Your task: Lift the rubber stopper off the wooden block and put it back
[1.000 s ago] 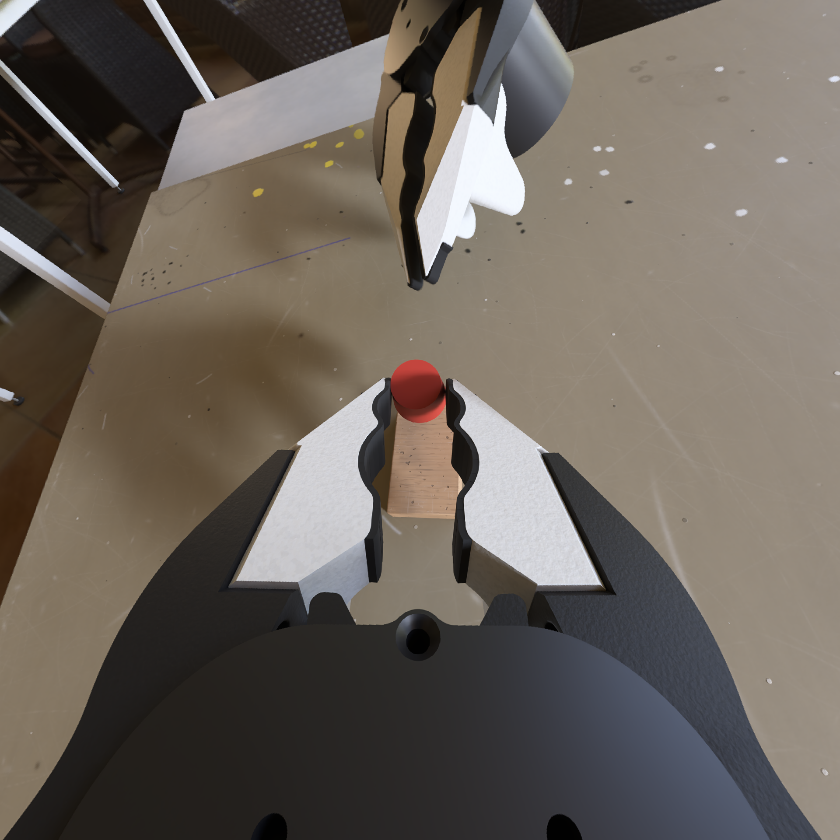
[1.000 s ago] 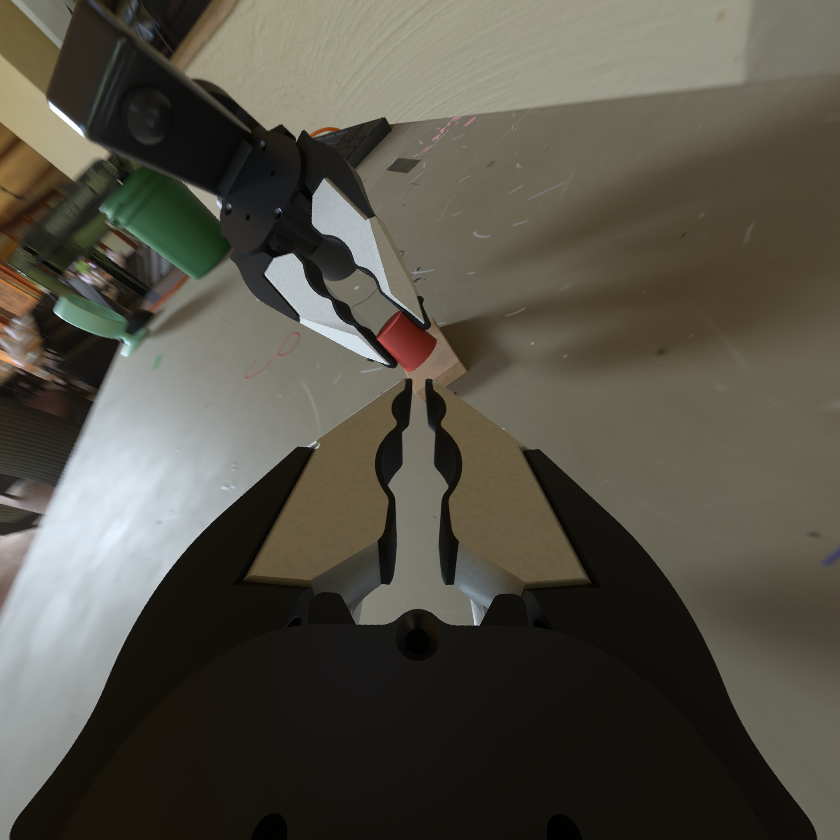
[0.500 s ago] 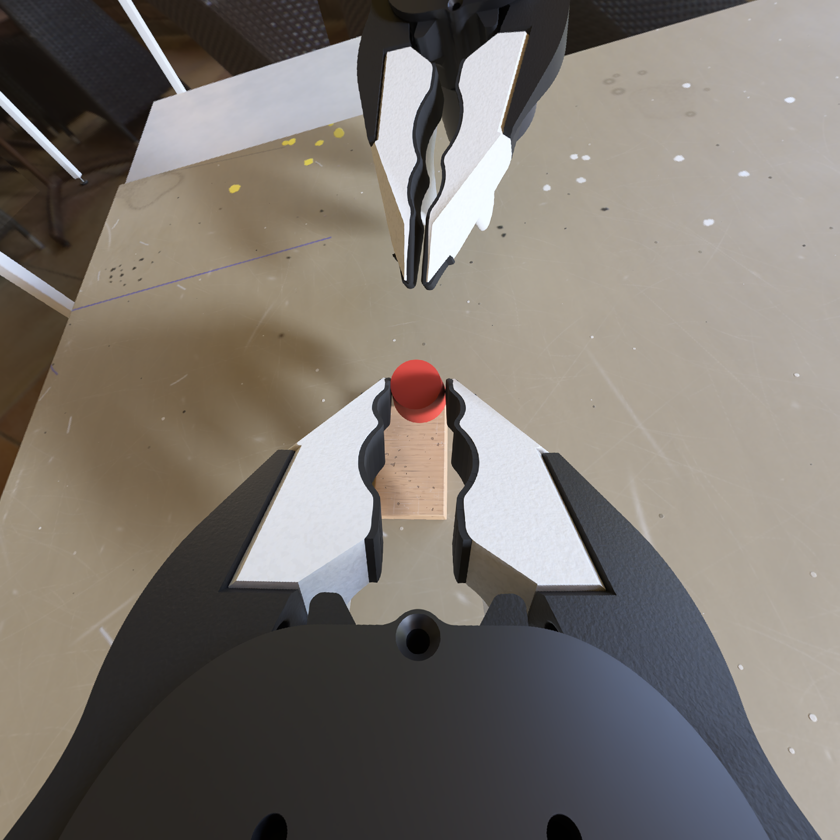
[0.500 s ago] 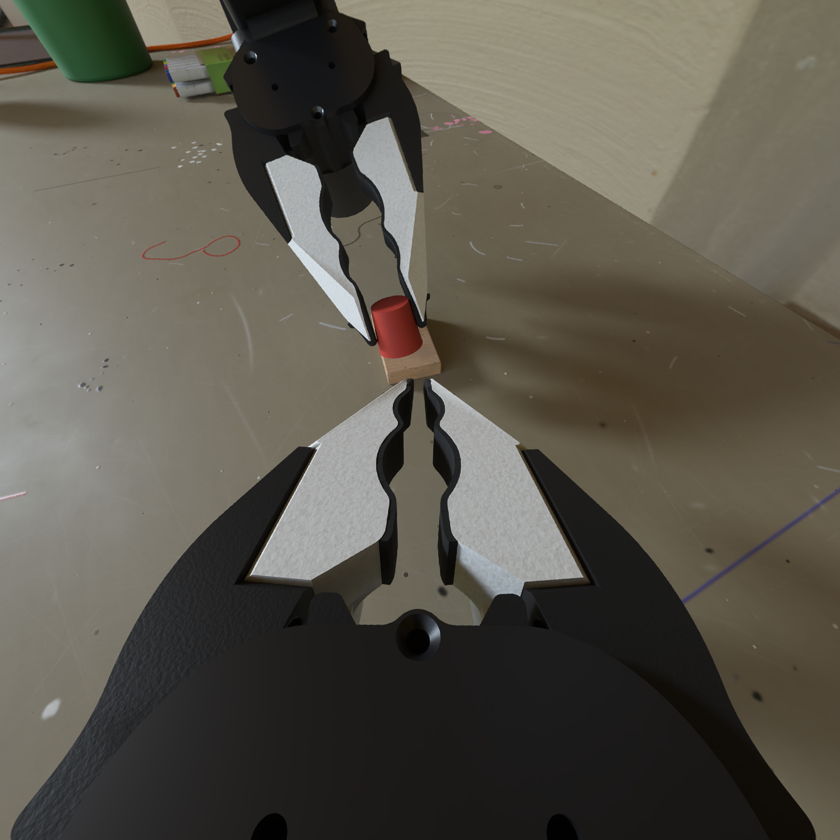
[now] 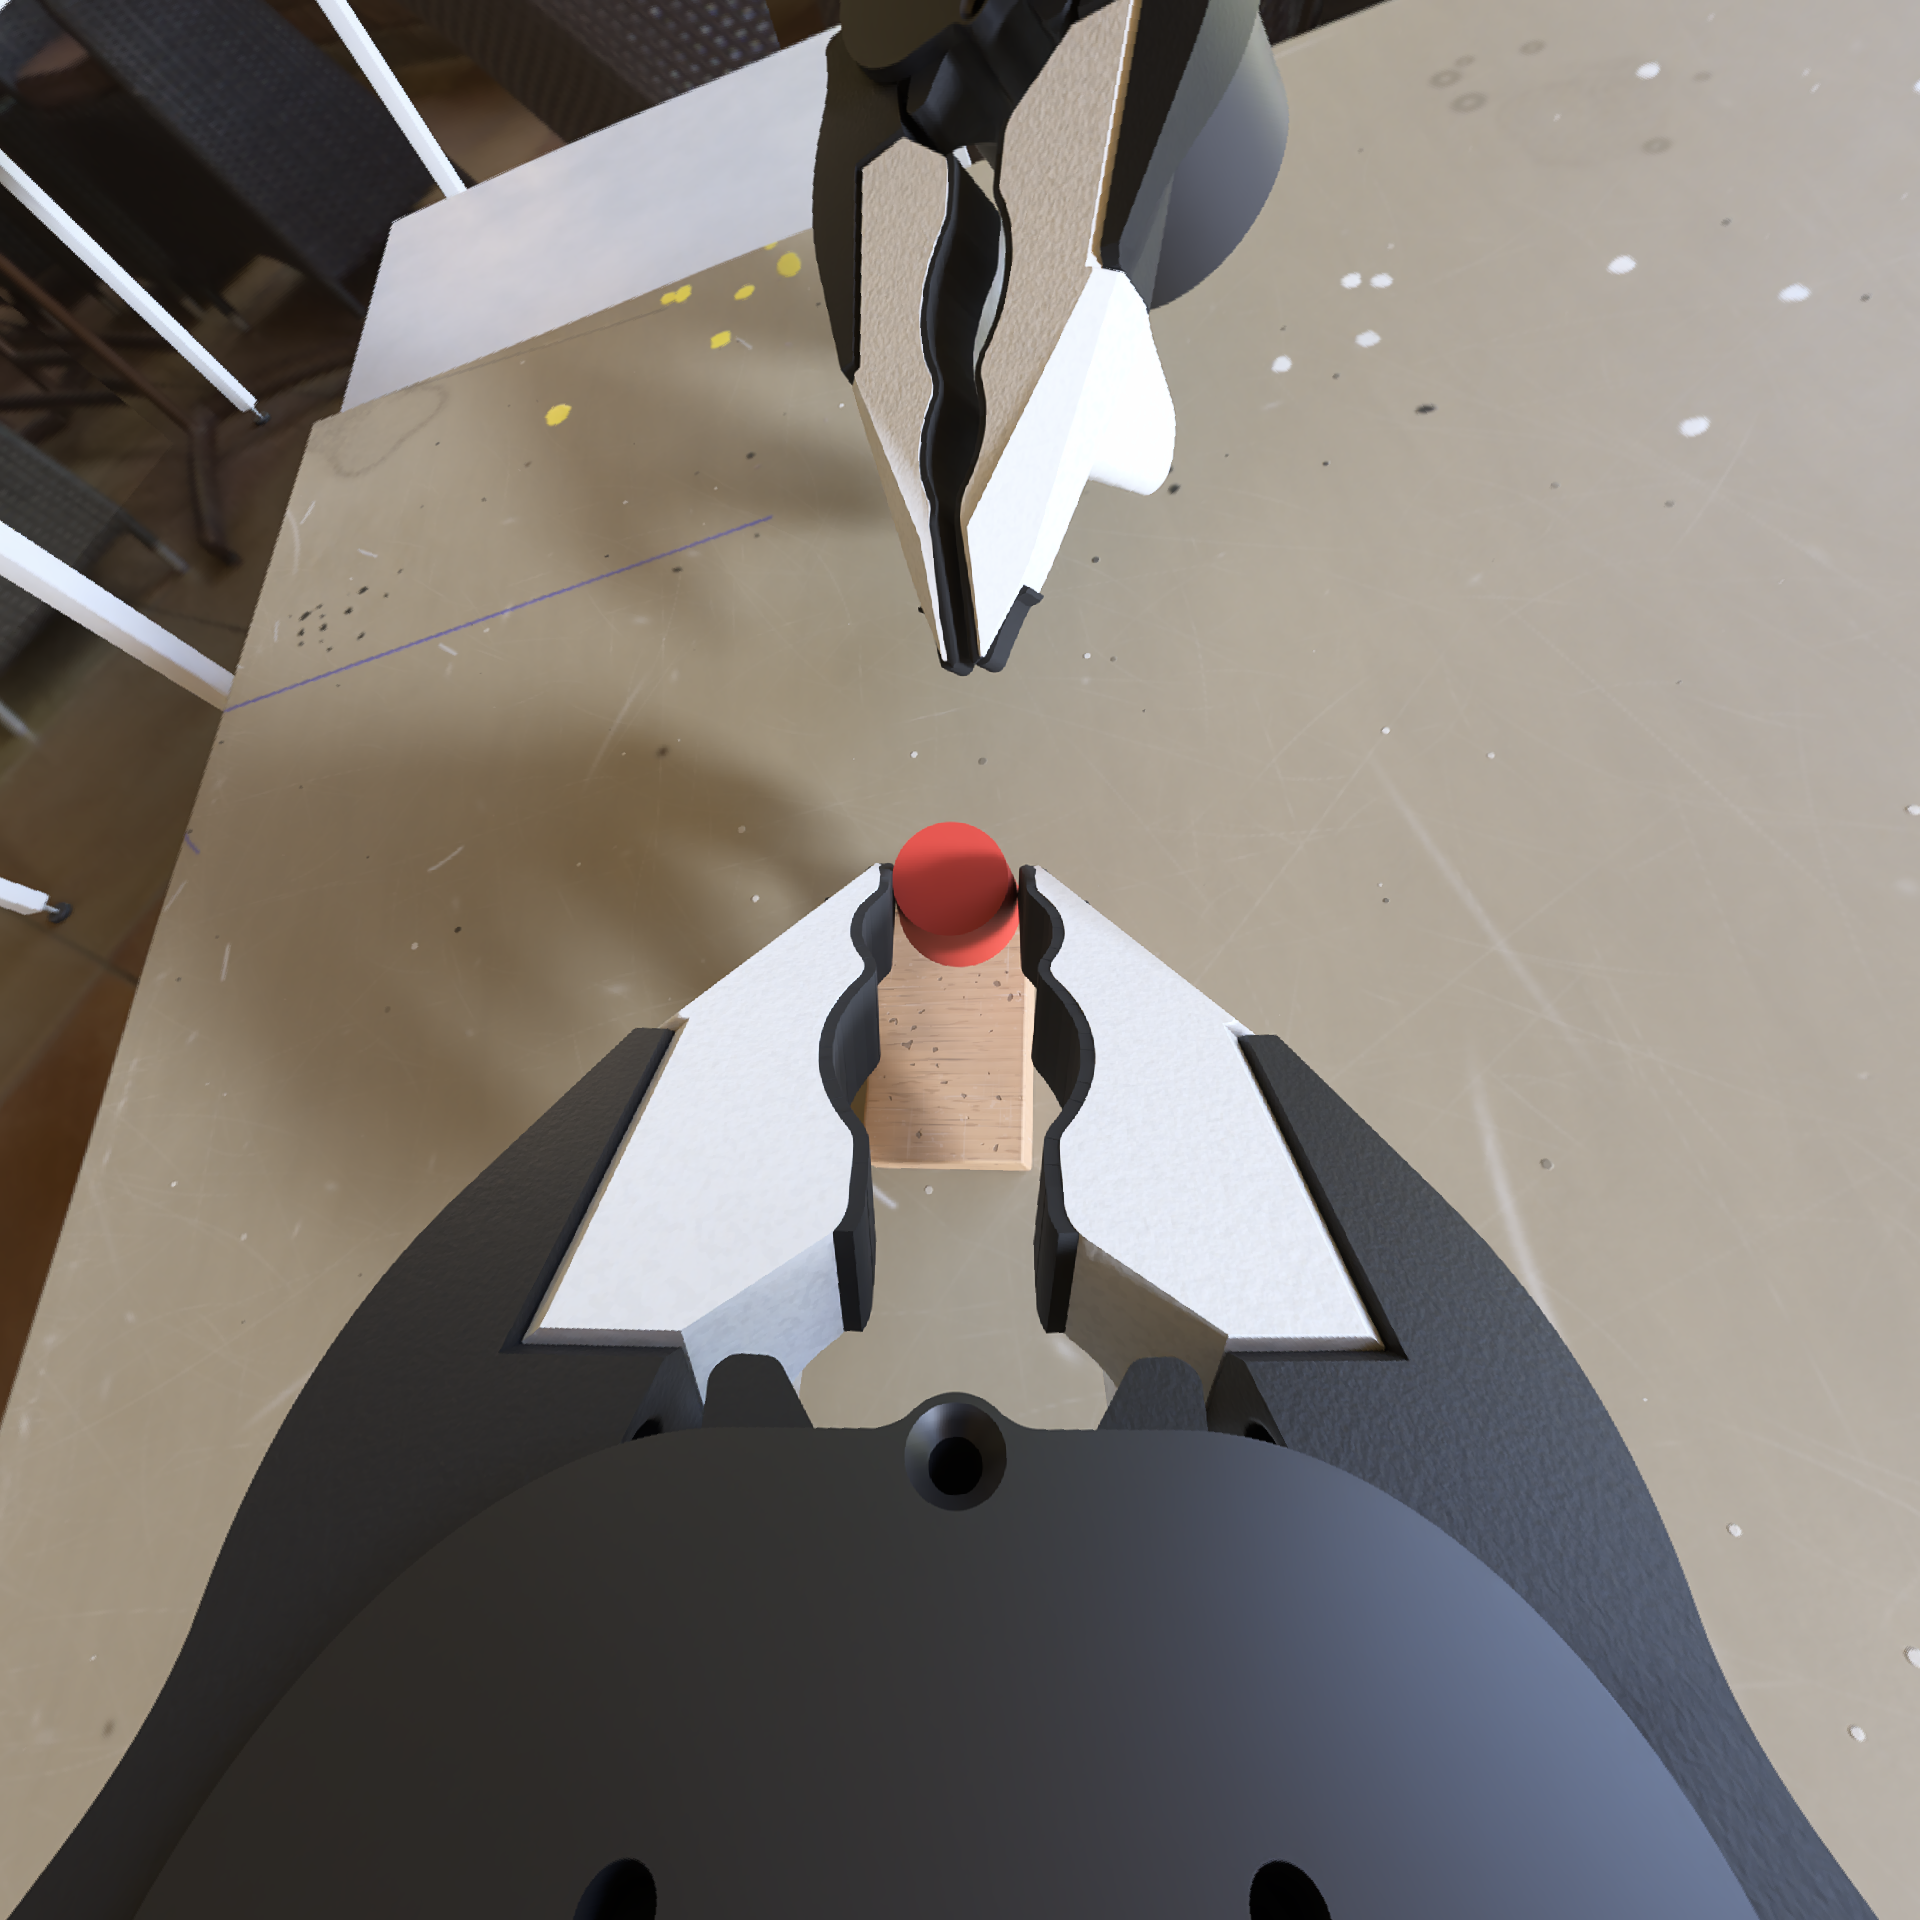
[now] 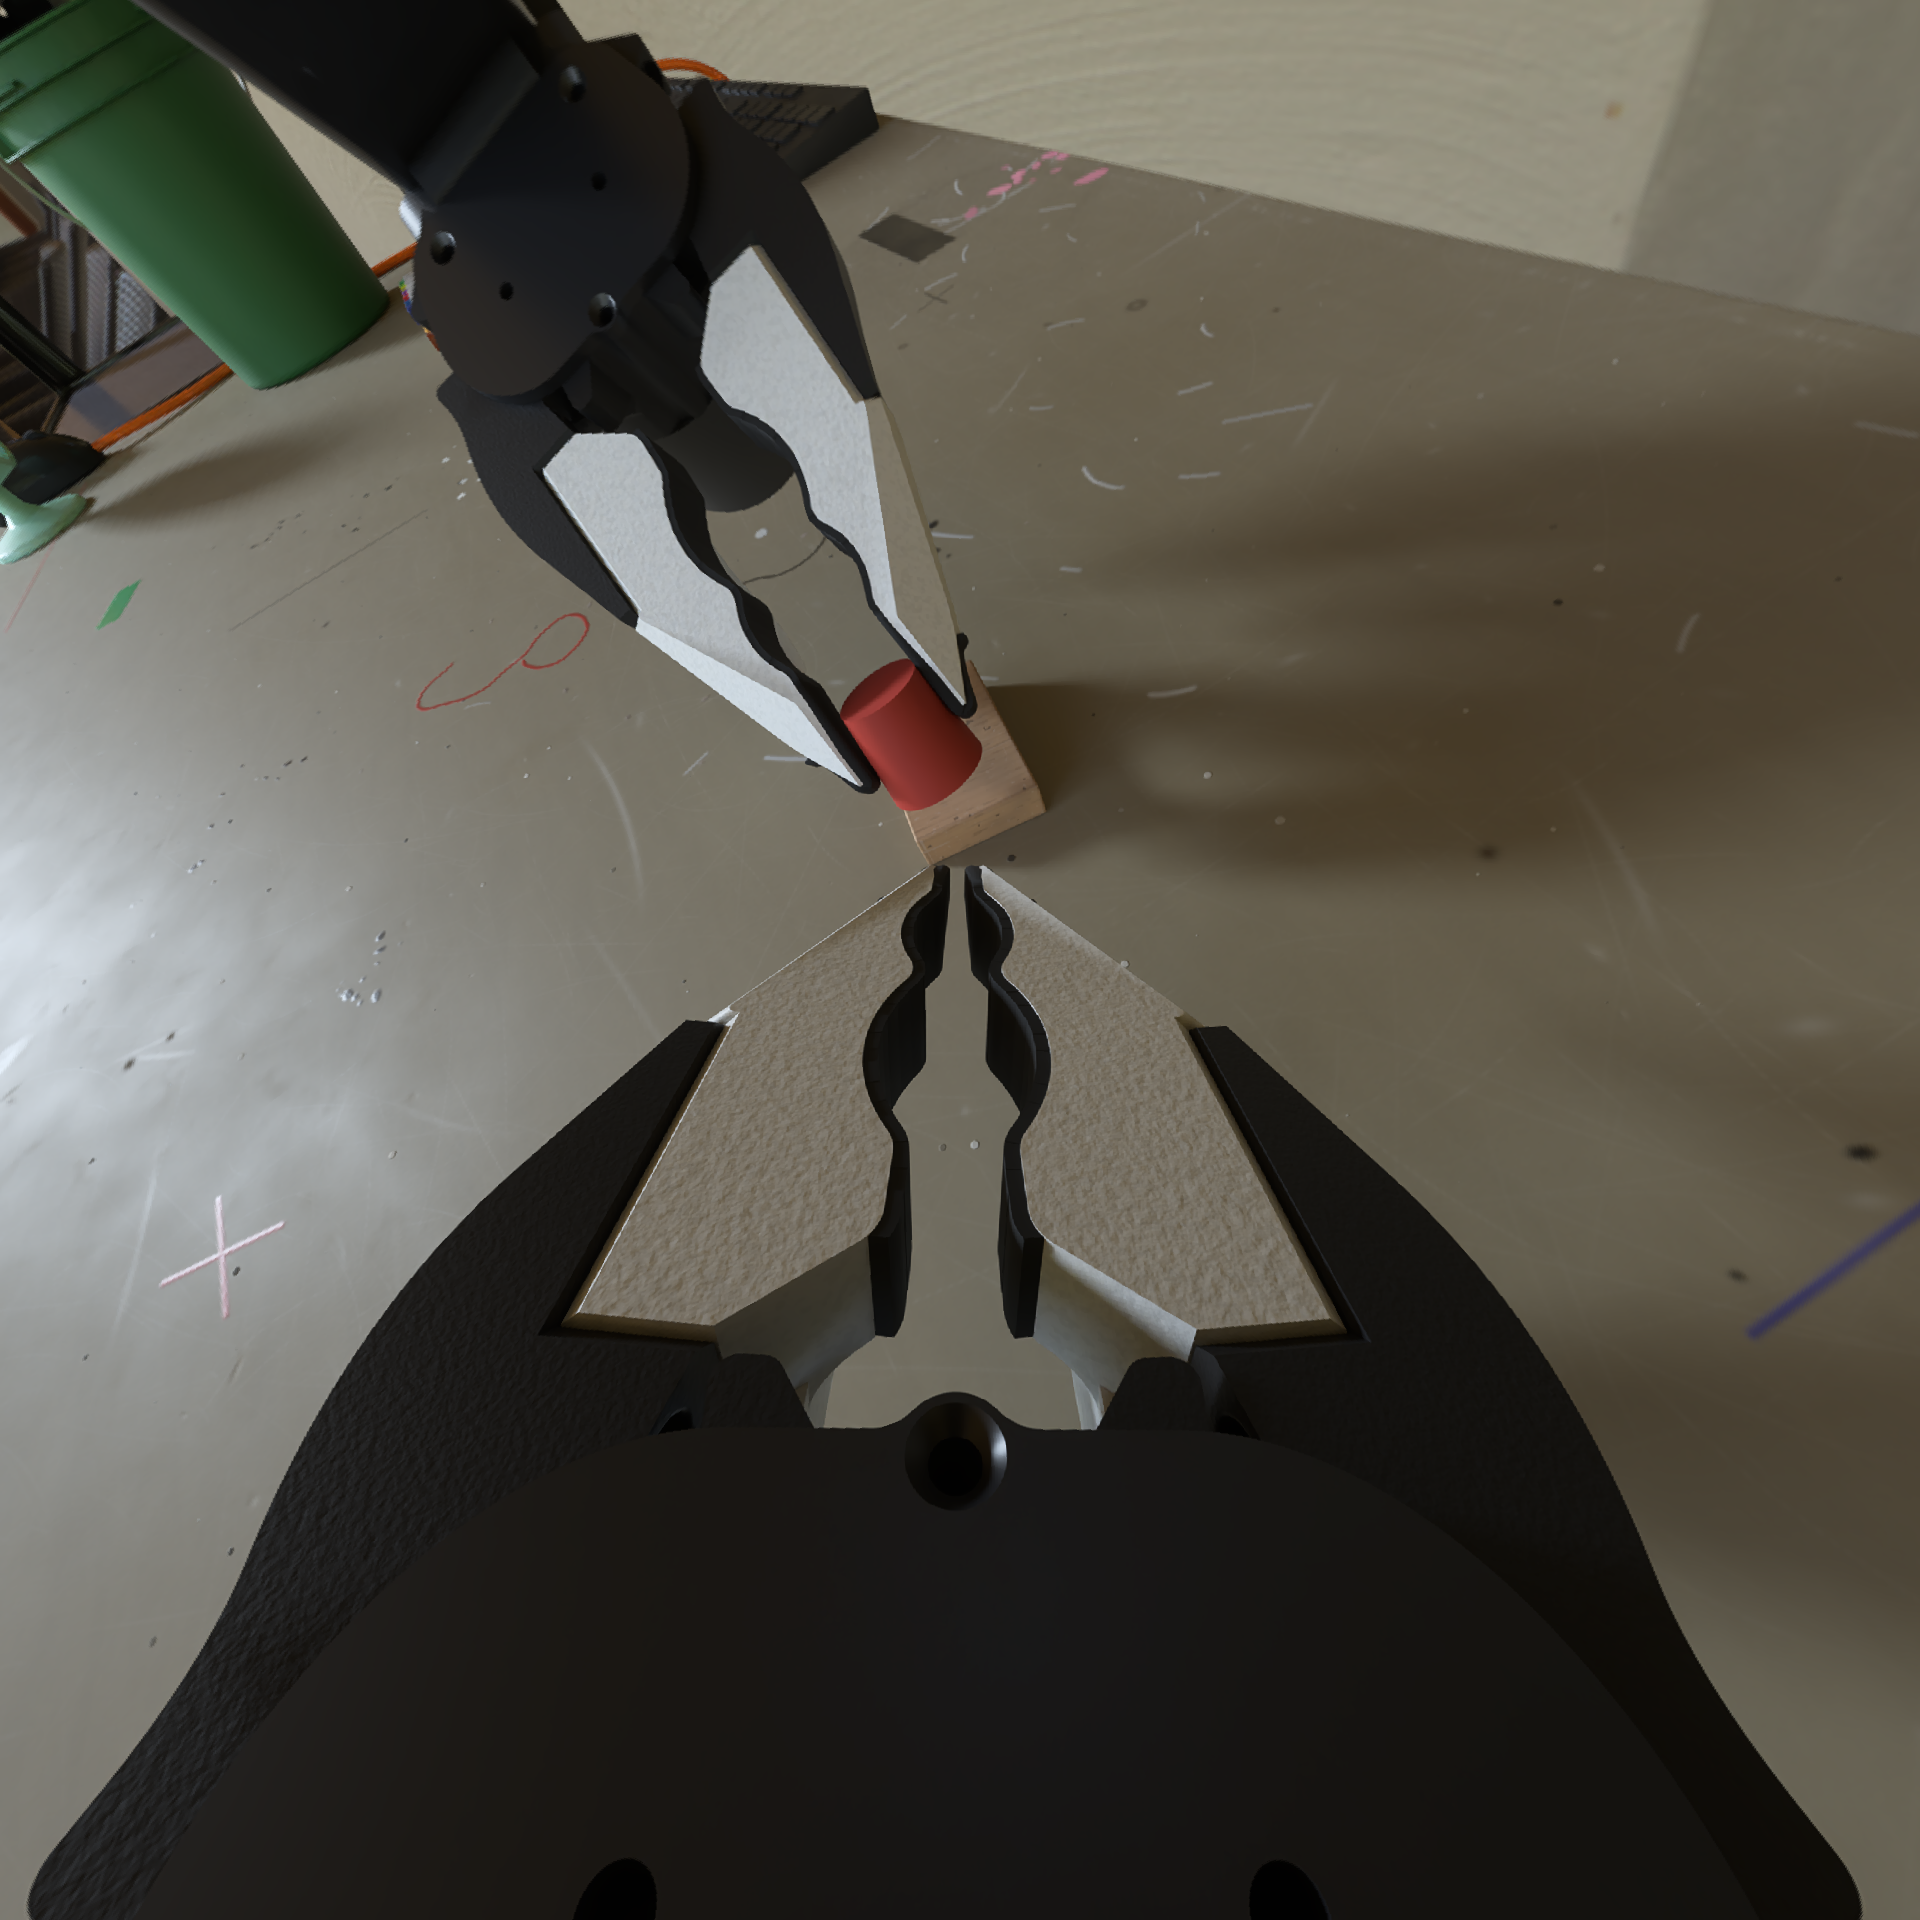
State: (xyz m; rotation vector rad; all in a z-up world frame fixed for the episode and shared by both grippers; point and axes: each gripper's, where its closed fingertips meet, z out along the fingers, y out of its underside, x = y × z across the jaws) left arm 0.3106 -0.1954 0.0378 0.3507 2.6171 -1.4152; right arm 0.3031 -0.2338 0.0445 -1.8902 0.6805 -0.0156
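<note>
Between the left gripper's [image 5: 954,875] tips the red rubber stopper [image 5: 953,891] is clamped, on the wooden block [image 5: 948,1070] as before; right gripper [image 6: 956,875] nearly closed, empty.

Bare table [image 5: 1455,831] rings the wooden block [image 5: 951,1070]; right gripper [image 5: 966,665] hovers beyond.

My right claw [image 6: 957,881] hangs nearly closed before a wooden block [image 6: 987,795] on the surface [image 6: 1455,935]; my left claw [image 6: 914,743] grips the red stopper [image 6: 911,748]
</note>
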